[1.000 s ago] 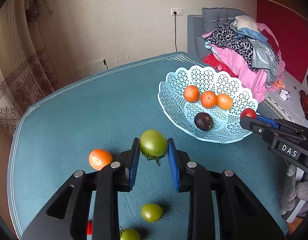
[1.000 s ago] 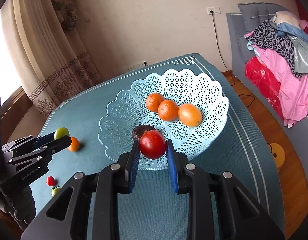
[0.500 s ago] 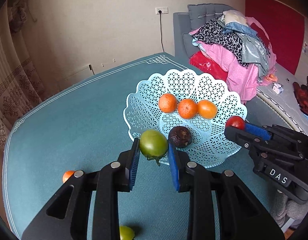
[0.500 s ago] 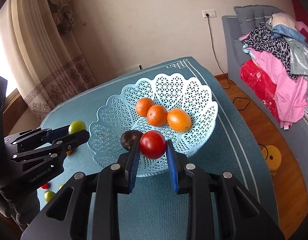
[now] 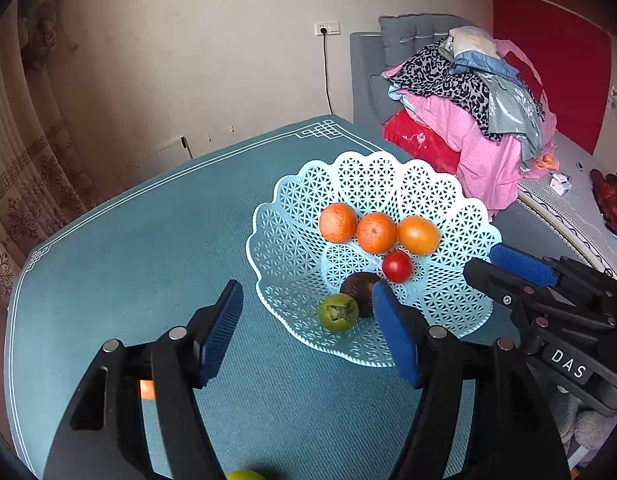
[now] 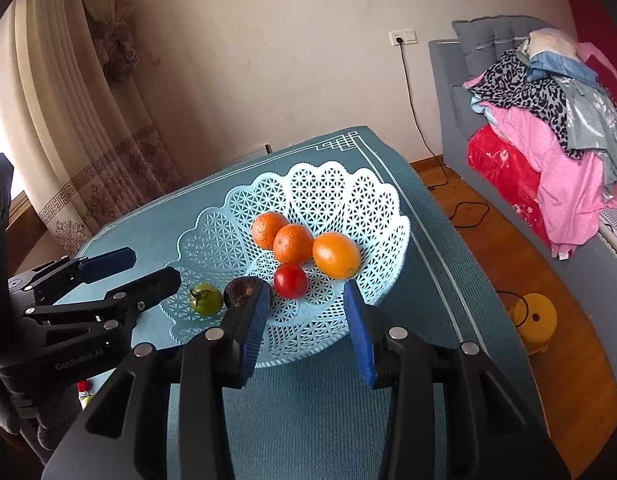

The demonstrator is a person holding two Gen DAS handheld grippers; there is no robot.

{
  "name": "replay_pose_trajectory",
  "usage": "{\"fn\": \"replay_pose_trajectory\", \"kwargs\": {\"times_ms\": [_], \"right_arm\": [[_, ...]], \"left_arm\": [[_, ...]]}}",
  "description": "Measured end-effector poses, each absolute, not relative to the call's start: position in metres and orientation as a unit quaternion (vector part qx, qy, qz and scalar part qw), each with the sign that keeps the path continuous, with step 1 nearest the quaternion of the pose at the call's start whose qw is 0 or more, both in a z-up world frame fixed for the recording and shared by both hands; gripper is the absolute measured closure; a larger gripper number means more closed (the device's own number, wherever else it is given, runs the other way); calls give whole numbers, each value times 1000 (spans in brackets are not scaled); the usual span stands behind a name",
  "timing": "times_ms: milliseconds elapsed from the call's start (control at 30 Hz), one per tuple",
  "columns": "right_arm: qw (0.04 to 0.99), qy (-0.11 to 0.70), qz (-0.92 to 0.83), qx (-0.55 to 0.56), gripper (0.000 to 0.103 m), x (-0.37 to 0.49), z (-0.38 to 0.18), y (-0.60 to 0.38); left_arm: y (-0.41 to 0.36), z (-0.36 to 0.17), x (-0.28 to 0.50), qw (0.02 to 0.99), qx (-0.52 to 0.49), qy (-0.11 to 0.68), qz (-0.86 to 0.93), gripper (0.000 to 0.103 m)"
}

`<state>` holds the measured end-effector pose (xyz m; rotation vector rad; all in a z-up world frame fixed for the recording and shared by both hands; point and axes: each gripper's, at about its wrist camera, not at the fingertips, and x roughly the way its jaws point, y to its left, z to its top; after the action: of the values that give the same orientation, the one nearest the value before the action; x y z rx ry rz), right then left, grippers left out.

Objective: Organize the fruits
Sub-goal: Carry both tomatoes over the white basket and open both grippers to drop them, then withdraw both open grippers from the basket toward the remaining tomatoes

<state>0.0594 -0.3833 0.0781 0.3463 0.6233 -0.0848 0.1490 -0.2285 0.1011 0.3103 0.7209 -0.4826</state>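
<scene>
Fruits: we see the green tomato [image 5: 337,312] and red tomato [image 5: 397,265] lying in the basket [image 5: 292,208]; both grippers' [image 5: 308,330] [image 6: 306,322] fingers are opening, nothing between them.

The right gripper [image 5: 520,276] is showing "DAS" in white letters on its black body. The left gripper [image 6: 124,272] is bearing "GenRobot.AI" on its side.

we see a lived-in home: patterned curtains [image 6: 80,128] by a window, a grey sofa [image 6: 460,92] heaped with clothes [image 6: 548,120], a wall socket [image 6: 403,37], and a teal-clothed table [image 5: 128,248].
</scene>
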Motion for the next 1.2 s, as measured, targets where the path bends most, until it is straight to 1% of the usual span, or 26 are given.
{"fn": "replay_pose_trajectory", "kwargs": {"times_ms": [100,133,200,333,433,667,1200], "right_arm": [[936,305,-40,168,64,59,78,-382],[936,306,-40,168,64,59,78,-381],[936,307,-40,167,63,58,78,-380],[936,306,-41,167,62,55,79,-379],[936,306,-44,167,61,52,80,-378],[934,310,-40,171,60,44,81,-374],[935,320,-11,151,60,31,90,-330]], "left_arm": [[-223,102,149,899,151,345,-224,21],[-222,103,149,900,150,344,-222,19],[-219,105,148,901,150,343,-219,16],[-214,106,143,904,153,338,-213,14],[-208,107,140,905,150,338,-209,9],[-186,112,135,910,137,339,-195,9],[-106,123,119,925,100,336,-144,8]]}}
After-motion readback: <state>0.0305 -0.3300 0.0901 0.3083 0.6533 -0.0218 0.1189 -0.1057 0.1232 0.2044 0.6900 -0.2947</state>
